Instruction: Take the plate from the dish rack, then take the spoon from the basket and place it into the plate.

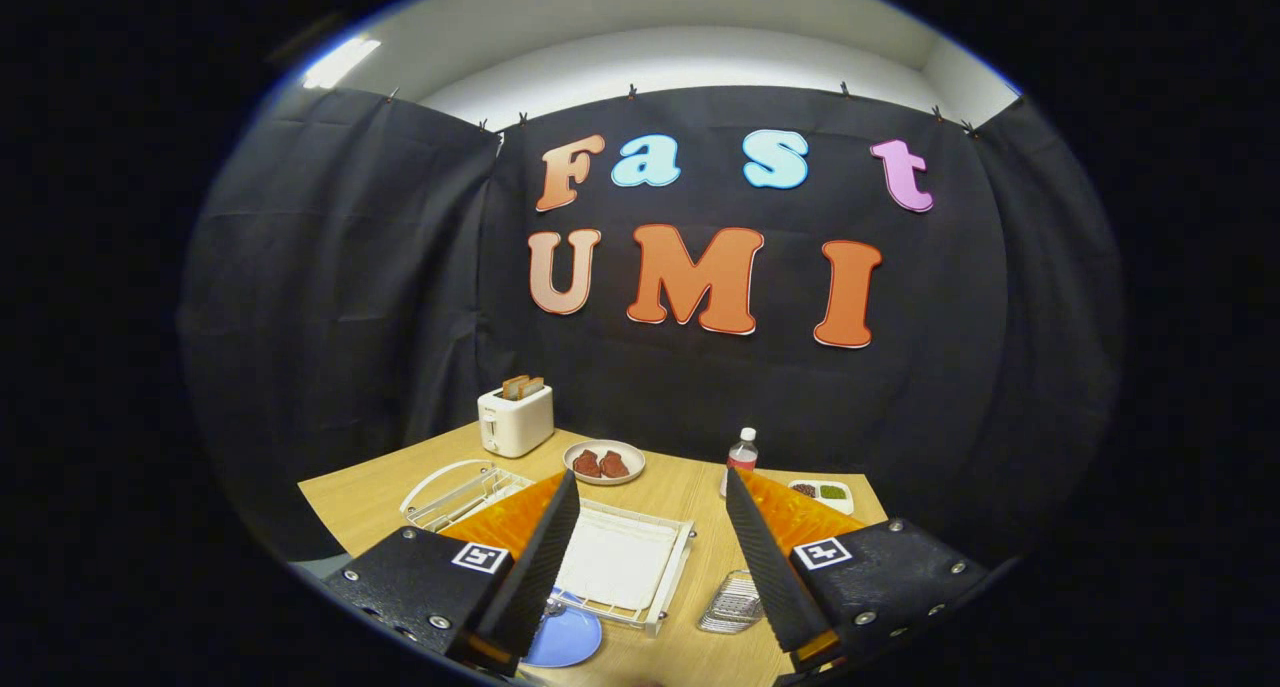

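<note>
Wide open and empty, the black two-finger gripper [650, 557], ribbed pads angled apart, held high above the light wooden table [680, 492] and looking down across it. Flat on the tabletop beside the left finger, touching nothing of the jaws: the round blue plate [572, 639], partly hidden behind that finger, apparently already out of the white wire dish rack [622, 565], which sits between the fingers with a white cloth [615, 559] in it. Just inside the right finger, a small silver wire-mesh basket [732, 604]; spoon inside too small and blurred to make out. Likely a light, stiff, slick metal thing, thin enough to slip between flat pads, so best pinched across the handle, squarely, with a firm close. Plate probably hard and smooth, prone to clatter under a dropped spoon. Further back, untouched: white toaster [515, 419], plate of brown food [604, 461], clear bottle [741, 456]. Gripper roughly level, tilted downward, well clear of everything.
</note>
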A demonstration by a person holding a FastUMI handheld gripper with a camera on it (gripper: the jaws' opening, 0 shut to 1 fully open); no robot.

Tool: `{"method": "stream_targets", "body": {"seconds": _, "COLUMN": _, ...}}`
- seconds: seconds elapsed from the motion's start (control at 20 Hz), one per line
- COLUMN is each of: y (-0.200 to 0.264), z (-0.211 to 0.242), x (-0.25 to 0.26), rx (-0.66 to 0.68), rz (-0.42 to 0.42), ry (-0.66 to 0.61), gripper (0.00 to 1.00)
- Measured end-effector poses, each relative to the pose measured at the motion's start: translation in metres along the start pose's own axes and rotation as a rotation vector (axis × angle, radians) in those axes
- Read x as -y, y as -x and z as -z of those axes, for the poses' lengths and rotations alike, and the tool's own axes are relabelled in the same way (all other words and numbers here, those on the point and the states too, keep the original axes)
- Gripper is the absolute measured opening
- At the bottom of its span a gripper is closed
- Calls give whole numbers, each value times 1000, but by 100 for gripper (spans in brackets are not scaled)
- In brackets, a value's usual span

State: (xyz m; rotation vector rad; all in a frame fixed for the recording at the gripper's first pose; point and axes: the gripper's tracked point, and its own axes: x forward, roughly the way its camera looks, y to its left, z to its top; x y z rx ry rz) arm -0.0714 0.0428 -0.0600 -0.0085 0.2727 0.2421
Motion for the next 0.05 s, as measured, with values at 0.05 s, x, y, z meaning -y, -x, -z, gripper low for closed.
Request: {"method": "stream_targets", "body": {"seconds": 0.05, "y": 0, "z": -4, "x": 1, "rx": 6, "rz": 1, "ry": -3, "gripper": 89}}
